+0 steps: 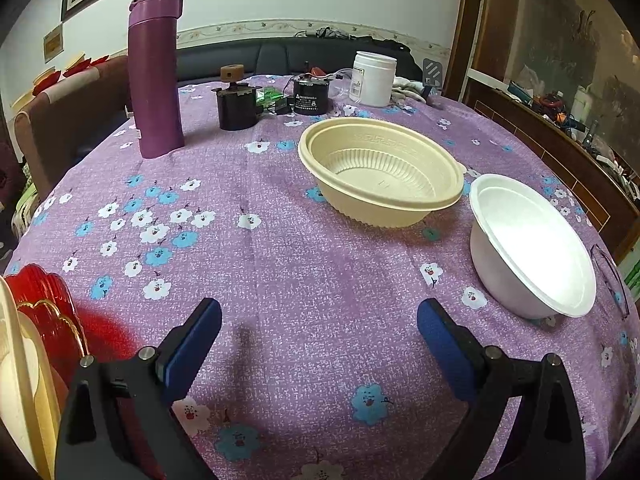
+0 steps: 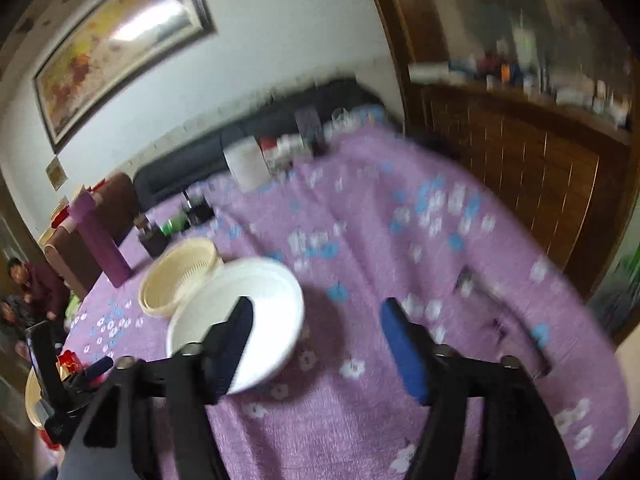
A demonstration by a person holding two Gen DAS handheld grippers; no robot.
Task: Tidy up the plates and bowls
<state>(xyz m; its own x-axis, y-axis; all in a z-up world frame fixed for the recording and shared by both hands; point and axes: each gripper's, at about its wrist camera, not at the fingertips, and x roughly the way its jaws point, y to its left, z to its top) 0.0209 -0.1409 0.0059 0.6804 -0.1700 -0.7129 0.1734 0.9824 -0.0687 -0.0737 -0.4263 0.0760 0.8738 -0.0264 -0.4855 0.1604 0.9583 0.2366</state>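
Note:
A ribbed cream bowl (image 1: 380, 172) sits on the purple flowered tablecloth (image 1: 280, 264), and a white bowl (image 1: 532, 244) sits tilted to its right near the table edge. My left gripper (image 1: 319, 312) hangs open over bare cloth in front of both bowls. A red plate (image 1: 44, 312) and a cream plate (image 1: 16, 380) stand at its left. The right wrist view is blurred. There my right gripper (image 2: 317, 306) is open with nothing between its fingers. The white bowl (image 2: 272, 292) lies just behind its left finger, touching the cream bowl (image 2: 180, 276).
At the back of the table stand a tall purple flask (image 1: 156, 72), two black motors (image 1: 238, 106), and a white jar (image 1: 372, 78). Eyeglasses (image 1: 608, 276) lie at the right edge. A wooden cabinet (image 2: 520, 168) is to the right, and people sit (image 2: 36, 284) at the far left.

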